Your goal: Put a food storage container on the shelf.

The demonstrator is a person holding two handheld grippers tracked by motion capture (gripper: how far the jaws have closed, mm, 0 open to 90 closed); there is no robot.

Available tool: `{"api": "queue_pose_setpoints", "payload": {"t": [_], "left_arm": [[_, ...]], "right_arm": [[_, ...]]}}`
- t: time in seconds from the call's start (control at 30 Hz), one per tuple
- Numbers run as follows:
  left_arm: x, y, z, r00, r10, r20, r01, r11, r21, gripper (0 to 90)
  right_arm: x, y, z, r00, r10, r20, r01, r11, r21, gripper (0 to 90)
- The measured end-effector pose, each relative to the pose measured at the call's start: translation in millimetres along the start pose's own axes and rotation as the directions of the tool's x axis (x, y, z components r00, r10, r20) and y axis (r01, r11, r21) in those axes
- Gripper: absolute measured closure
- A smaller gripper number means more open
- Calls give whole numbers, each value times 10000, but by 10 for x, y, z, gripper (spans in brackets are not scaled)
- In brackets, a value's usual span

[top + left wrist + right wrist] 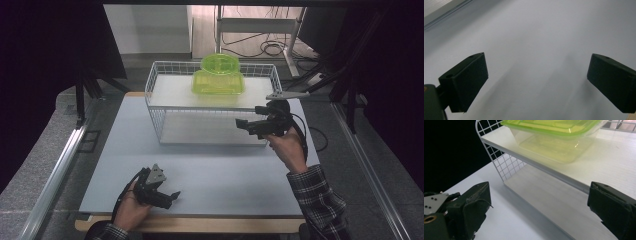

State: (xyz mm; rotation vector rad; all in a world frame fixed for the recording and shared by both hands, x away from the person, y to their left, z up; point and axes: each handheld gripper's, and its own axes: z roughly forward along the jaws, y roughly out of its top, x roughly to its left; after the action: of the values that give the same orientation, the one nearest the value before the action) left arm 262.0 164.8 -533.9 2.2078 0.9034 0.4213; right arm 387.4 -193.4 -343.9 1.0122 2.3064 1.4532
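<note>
On the rack's (155, 82) upper shelf, the green container (218, 83) lies crosswise.

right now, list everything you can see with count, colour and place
rack: 1, white wire with two white shelves, far middle of the table
box: 1, clear yellow-green with lid, on the rack's top shelf
bowl: 1, yellow-green, round, on or just behind the box, cannot tell which
table: 1, pale grey top with a wood edge
cables: several, black, on the floor behind the table
left tongs: 1, black, open, low over the near left of the table
right tongs: 1, black, open, in front of the rack's right end
hands: 2, one on each tongs; checked sleeve on the right arm
</note>
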Motion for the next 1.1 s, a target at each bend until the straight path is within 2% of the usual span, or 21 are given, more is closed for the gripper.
{"api": "queue_pose_setpoints", "payload": {"t": [0.77, 1.1], "left_arm": [[3, -2, 4, 10000, -11, 26, 11, 10000, 22, 32], [3, -2, 0, 10000, -47, 47, 47, 10000, -12, 32]], "right_arm": [[-17, -506, 54, 9973, -588, 429, 573, 9977, 361, 42], [-46, -685, 56, 9970, -602, 482, 574, 9968, 559, 15]]}}
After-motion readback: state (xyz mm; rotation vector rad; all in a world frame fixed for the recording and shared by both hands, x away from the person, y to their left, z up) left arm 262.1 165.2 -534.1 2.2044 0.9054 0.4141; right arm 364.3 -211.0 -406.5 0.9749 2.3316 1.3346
